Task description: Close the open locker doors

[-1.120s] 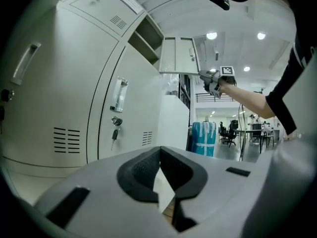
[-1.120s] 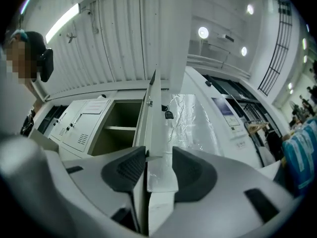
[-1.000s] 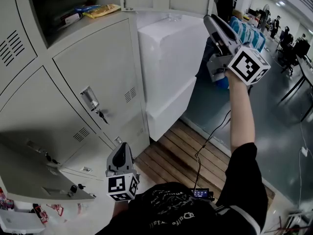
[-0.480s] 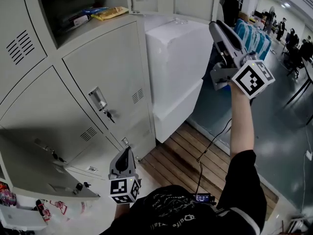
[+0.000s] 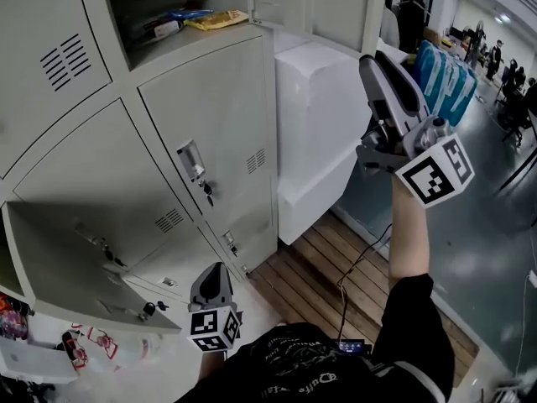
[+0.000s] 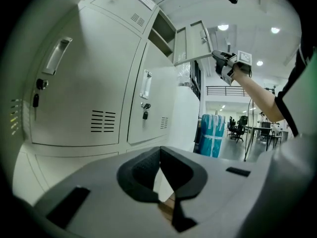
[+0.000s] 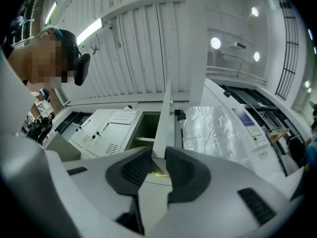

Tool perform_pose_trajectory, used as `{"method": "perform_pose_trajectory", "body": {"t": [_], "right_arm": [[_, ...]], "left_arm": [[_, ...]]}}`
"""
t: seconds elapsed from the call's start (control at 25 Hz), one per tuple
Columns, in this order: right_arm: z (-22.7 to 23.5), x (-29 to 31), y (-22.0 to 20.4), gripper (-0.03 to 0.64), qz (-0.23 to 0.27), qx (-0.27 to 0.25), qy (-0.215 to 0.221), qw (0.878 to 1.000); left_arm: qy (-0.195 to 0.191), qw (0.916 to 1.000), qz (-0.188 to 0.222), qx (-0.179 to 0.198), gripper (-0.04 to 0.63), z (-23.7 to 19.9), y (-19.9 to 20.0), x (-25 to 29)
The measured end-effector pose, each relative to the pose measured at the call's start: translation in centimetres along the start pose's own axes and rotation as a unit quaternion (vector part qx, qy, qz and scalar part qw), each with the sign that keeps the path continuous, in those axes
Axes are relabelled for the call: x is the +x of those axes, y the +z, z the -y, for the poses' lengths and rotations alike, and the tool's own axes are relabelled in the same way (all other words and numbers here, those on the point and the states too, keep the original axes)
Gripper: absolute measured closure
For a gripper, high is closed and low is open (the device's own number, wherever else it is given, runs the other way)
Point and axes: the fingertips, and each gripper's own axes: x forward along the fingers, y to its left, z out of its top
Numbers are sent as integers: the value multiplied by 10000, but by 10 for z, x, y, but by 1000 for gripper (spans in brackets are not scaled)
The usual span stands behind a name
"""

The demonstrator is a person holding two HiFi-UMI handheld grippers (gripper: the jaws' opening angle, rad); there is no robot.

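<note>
The grey lockers fill the left of the head view. An upper compartment stands open with snack packets on its shelf. Its door swings out high up, and its edge runs between the jaws of my raised right gripper. Those jaws are closing around the edge, with the pads not clearly pressing on it. A second door hangs open at the lower left. My left gripper is held low before the bottom lockers, shut and empty.
A tall white wrapped block stands right of the lockers on wooden slats. Blue wrapped packs sit behind my right arm. A black cable trails over the slats. People and desks are far off at the right.
The head view has swung left, so the lockers sit further right and the lower-left open door shows more. My right gripper stays raised at the upper door; the left one has barely moved.
</note>
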Motion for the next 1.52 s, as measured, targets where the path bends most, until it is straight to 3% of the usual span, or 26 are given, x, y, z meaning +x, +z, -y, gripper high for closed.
{"method": "perform_pose_trajectory", "body": {"t": [0.16,0.36,0.44,0.6,0.76,1.0,1.2,1.52], "right_arm": [[-31,8,-2,522,189,158,337,9991],[-59,19,-6,522,444,488,609,9960],[-70,25,-9,545,392,698,799,9936],[-91,37,-14,548,256,482,917,9943],[-107,49,-21,557,250,673,996,9924],[-131,70,-33,563,161,685,1131,9911],[-148,90,-47,568,125,1020,1499,9833],[-171,119,-66,569,-1,600,1690,9838]], "left_arm": [[13,10000,6,-26,588,2,-7,-11],[-7,9995,321,1,588,10,-6,-27],[13,9992,398,36,588,10,-5,-34],[180,9989,423,18,588,1,-7,-42],[317,9985,438,-4,588,-8,-9,-50],[356,9980,514,-15,588,-13,-8,-57],[344,9978,566,-49,588,-17,-8,-60],[435,9969,644,-103,588,-26,-5,-58]]}}
